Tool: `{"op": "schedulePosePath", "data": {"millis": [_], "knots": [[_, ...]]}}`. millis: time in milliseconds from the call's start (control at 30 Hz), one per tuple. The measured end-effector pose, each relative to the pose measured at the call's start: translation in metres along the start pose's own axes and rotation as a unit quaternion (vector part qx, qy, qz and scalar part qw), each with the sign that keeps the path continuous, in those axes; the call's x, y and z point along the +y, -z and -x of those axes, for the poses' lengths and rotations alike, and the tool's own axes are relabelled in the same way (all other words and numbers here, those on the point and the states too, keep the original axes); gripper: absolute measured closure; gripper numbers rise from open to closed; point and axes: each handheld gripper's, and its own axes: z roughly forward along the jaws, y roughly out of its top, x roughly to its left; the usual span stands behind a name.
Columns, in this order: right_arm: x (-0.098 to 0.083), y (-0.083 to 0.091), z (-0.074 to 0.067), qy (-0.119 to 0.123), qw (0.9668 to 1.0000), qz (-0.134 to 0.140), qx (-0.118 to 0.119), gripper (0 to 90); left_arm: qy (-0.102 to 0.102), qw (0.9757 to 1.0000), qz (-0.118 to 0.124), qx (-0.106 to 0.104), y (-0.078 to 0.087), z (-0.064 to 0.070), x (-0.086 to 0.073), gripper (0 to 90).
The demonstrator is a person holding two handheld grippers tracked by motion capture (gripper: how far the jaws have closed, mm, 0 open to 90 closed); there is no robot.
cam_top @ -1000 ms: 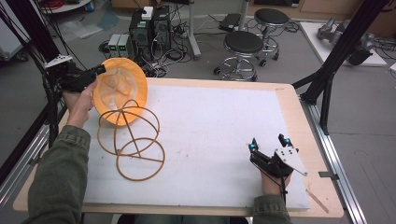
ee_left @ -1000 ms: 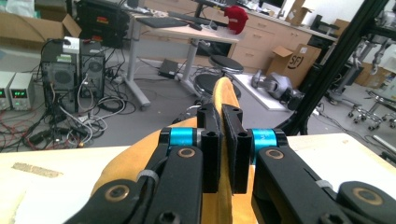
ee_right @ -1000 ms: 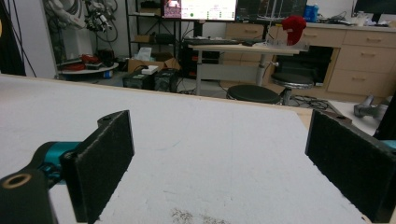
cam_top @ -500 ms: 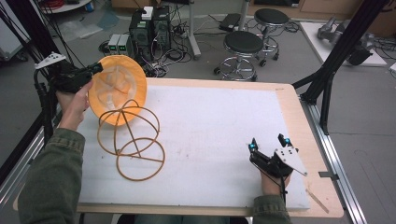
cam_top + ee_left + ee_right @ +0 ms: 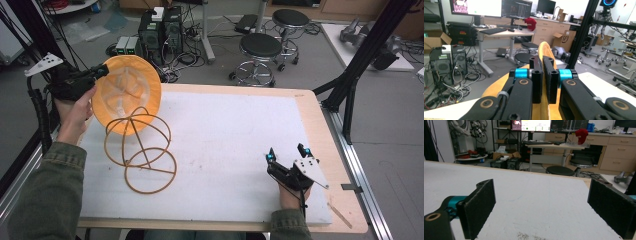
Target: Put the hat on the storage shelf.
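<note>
My right gripper (image 5: 288,154) rests released near the table's (image 5: 310,107) near right corner. At the far left corner, my left gripper (image 5: 100,71) clamps the orange basket's (image 5: 127,90) rim, tilted, nothing inside; its wire rings (image 5: 142,150) trail onto the table.

A lab: monitors (image 5: 516,8), PC towers (image 5: 161,31), stools (image 5: 260,47), robot parts.

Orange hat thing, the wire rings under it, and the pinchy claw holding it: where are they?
orange hat (image 5: 127,87), high view, on its pale inside.
wire rings (image 5: 150,172), high view, on the lowest ring's spoke.
left gripper (image 5: 542,80), left gripper view, between its jaws, clamped on the hat's rim.
</note>
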Motion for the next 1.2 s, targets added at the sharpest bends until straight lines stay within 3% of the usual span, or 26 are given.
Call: {"op": "schedulePosePath", "data": {"millis": [600,1000,1200], "knots": [[0.0,0.0,-0.002,-0.003,1.0,-0.001,0.007,6.8,-0.014,0.9986,0.035,-0.038,0.025,0.021,0.013,86.4],[0.0,0.0,-0.002,-0.005,1.0,0.001,0.008,6.8,-0.024,0.9953,0.046,-0.081,0.043,0.044,0.02,86.4],[0.0,0.001,-0.002,-0.005,1.0,0.001,0.008,6.9,-0.027,0.9922,0.065,-0.103,0.056,0.056,0.018,86.4]]}}
